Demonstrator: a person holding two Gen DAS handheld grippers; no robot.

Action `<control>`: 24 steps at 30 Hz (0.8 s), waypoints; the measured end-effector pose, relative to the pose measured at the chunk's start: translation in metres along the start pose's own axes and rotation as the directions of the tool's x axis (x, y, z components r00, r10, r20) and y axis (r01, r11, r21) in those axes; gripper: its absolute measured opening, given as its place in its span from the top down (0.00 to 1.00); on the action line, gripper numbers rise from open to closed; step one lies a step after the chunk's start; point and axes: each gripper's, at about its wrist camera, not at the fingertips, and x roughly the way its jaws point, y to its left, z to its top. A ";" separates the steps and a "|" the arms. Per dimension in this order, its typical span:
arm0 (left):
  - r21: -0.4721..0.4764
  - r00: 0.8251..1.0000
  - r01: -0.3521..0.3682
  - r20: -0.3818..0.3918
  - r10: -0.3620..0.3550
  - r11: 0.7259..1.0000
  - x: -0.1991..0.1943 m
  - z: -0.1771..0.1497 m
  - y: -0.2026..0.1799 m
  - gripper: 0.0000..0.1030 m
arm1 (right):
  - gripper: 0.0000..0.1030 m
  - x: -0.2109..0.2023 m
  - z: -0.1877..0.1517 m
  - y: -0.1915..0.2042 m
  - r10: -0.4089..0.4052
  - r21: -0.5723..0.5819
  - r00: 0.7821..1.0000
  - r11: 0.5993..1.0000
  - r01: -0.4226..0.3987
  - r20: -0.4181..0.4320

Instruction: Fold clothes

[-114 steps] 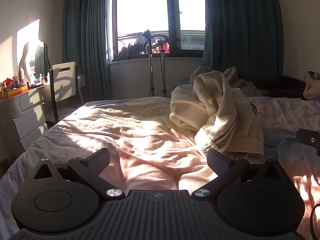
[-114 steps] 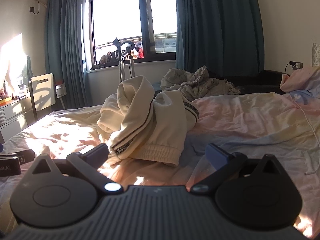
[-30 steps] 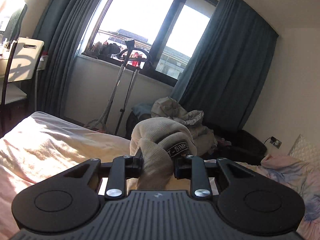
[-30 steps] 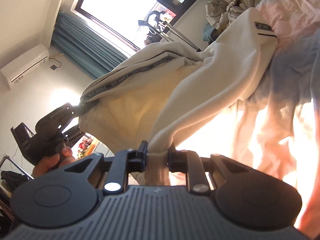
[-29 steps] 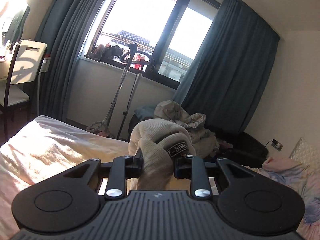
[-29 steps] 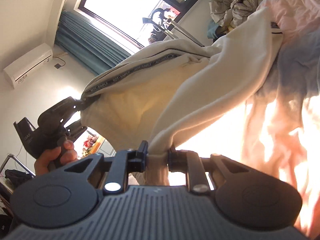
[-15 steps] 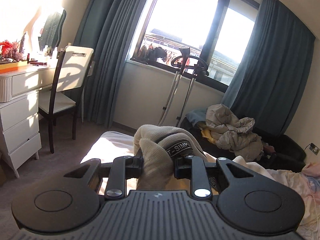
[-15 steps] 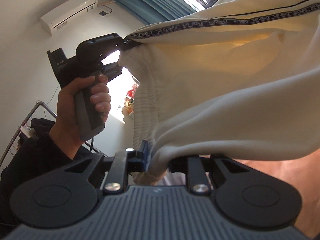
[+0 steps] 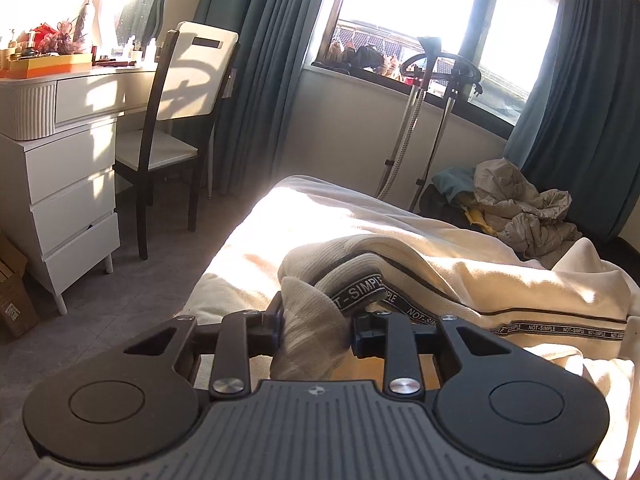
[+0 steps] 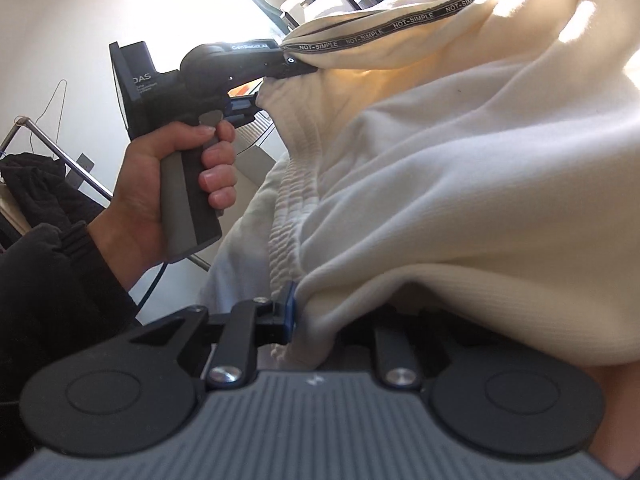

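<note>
Cream sweatpants (image 9: 500, 284) with a black "NOT-SIMPLE" side stripe (image 9: 560, 328) are held up over the bed (image 9: 320, 216). My left gripper (image 9: 316, 324) is shut on the ribbed waistband edge. In the right wrist view the pants (image 10: 460, 160) fill the frame, and my right gripper (image 10: 316, 328) is shut on another ribbed edge of them; its right finger is hidden by cloth. The left gripper also shows there (image 10: 288, 66), held by a hand (image 10: 160, 184), pinching the striped edge.
A white drawer desk (image 9: 60, 168) and a chair (image 9: 180, 100) stand left of the bed on the grey floor. A garment steamer stand (image 9: 420, 120) is by the window. A crumpled grey jacket (image 9: 520, 208) lies beyond the bed's far side.
Both grippers keep their hold on the pants. The left view has swung left and down toward the desk and bed corner. The right gripper has drawn closer to the left one.
</note>
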 end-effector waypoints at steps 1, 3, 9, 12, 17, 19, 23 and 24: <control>0.013 1.000 -0.012 0.006 0.011 1.000 -0.004 0.000 -0.002 0.60 | 0.75 -0.003 0.002 0.004 0.001 -0.017 1.000 1.000 -0.001 -0.009; 0.051 0.999 -0.046 0.014 0.046 0.998 -0.015 -0.002 -0.011 0.46 | 0.69 -0.013 0.006 0.006 -0.001 -0.061 1.000 0.998 0.000 -0.023; 0.103 0.996 -0.089 0.022 0.088 0.991 -0.061 -0.012 -0.032 0.21 | 0.53 -0.064 -0.011 0.022 -0.073 -0.233 0.997 0.970 0.065 -0.023; 0.134 0.994 -0.107 0.033 0.104 0.985 -0.090 -0.018 -0.044 0.18 | 0.52 -0.096 -0.014 0.030 -0.125 -0.287 0.992 0.949 0.127 0.025; 0.188 0.997 -0.063 0.044 0.055 0.980 -0.140 -0.032 -0.088 0.18 | 0.49 -0.185 -0.015 0.033 -0.216 -0.324 0.962 0.910 0.260 0.166; 0.221 0.998 -0.038 0.052 0.027 0.975 -0.157 -0.043 -0.115 0.18 | 0.48 -0.216 -0.013 0.028 -0.277 -0.315 0.935 0.887 0.338 0.223; 0.267 0.995 0.046 0.078 -0.069 0.963 -0.188 -0.068 -0.179 0.18 | 0.48 -0.273 -0.009 0.007 -0.389 -0.288 0.861 0.827 0.483 0.328; 0.273 0.992 0.067 0.086 -0.094 0.960 -0.193 -0.074 -0.193 0.18 | 0.48 -0.286 -0.008 0.002 -0.412 -0.279 0.841 0.811 0.514 0.352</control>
